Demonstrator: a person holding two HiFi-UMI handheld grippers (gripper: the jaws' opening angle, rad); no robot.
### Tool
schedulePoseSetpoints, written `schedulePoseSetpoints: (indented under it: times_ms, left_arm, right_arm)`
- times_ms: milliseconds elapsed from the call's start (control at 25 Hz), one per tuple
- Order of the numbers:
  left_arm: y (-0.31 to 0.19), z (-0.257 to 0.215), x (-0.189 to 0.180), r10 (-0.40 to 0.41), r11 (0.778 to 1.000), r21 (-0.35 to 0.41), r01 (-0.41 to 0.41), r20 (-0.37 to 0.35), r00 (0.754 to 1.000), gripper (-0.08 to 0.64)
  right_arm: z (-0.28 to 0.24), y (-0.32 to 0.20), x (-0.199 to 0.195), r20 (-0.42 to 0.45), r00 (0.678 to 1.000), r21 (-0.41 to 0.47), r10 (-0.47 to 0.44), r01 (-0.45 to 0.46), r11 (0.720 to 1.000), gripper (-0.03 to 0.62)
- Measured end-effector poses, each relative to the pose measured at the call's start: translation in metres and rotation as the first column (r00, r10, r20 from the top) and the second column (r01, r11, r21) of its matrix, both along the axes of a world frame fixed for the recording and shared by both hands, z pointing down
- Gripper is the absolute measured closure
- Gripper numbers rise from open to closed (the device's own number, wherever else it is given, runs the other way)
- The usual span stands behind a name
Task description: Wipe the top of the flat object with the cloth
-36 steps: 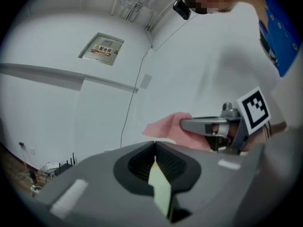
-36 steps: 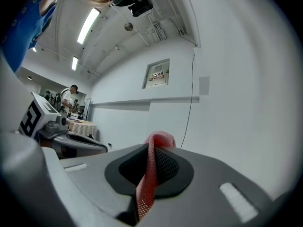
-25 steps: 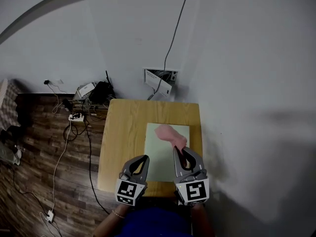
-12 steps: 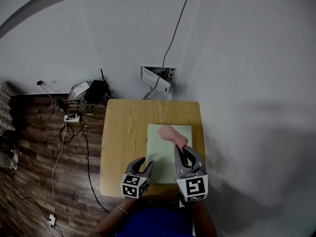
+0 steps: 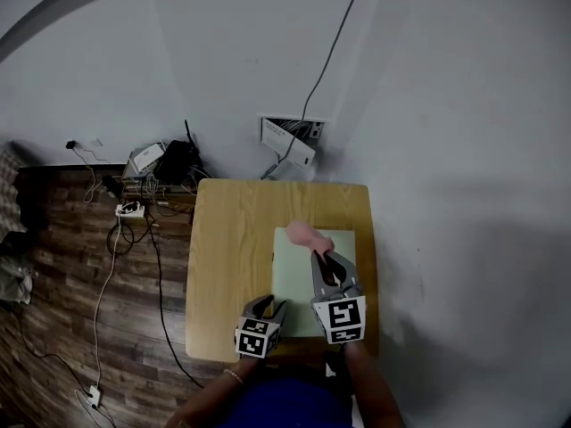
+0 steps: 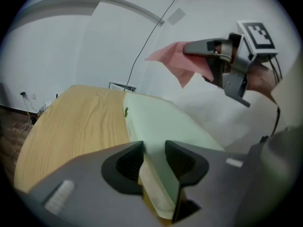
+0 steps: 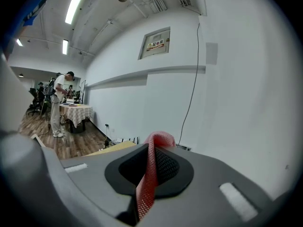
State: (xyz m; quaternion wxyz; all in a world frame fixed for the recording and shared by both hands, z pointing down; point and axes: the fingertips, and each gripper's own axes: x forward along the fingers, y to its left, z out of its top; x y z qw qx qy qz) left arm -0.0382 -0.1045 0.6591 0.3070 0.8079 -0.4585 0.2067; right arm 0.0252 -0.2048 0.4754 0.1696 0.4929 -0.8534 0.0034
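A pale green flat object (image 5: 299,279) lies on the right half of a small wooden table (image 5: 232,239). My right gripper (image 5: 323,259) hovers over it, shut on a pink cloth (image 5: 303,234) that hangs from its tips; the right gripper view shows the cloth (image 7: 150,174) pinched between the jaws. My left gripper (image 5: 268,303) is low at the object's near left corner. Its jaws (image 6: 154,150) have just been opening, and the flat object (image 6: 161,122) has its near corner in the gap between them. The pads do not visibly press on it.
Cables, a power strip (image 5: 134,210) and small boxes lie on the dark wood floor left of the table. An open wall box (image 5: 290,141) with a hanging cable sits behind it. A white wall runs close along the table's right. A person (image 7: 59,103) stands far off.
My left gripper has dropped to the flat object's near left corner and its jaws have parted. My right gripper has carried the cloth a little lower and further over the object.
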Motion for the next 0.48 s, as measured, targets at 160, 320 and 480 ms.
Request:
schedulePoseSetpoints:
  times_ms: [160,320,480]
  left_arm:
    - [-0.001,0.004,0.001,0.021,0.999,0.046,-0.022,0.032,0.999,0.414]
    - [-0.001,0.005,0.0,0.014,0.998,0.058,-0.015,0.018,1.0,0.413]
    - [-0.001,0.005,0.0,0.014,0.999,0.048,-0.015,0.023,1.0,0.413]
  right_arm:
    - [0.027,-0.022,-0.01,-0.028,1.0,-0.038,-0.005,0.004,0.999,0.577]
    - [0.051,-0.038,-0.026,-0.088,0.995,-0.064,-0.043,0.038,0.997,0.577]
    - [0.07,-0.048,-0.042,-0.13,0.987,-0.098,-0.094,0.082,0.992,0.577]
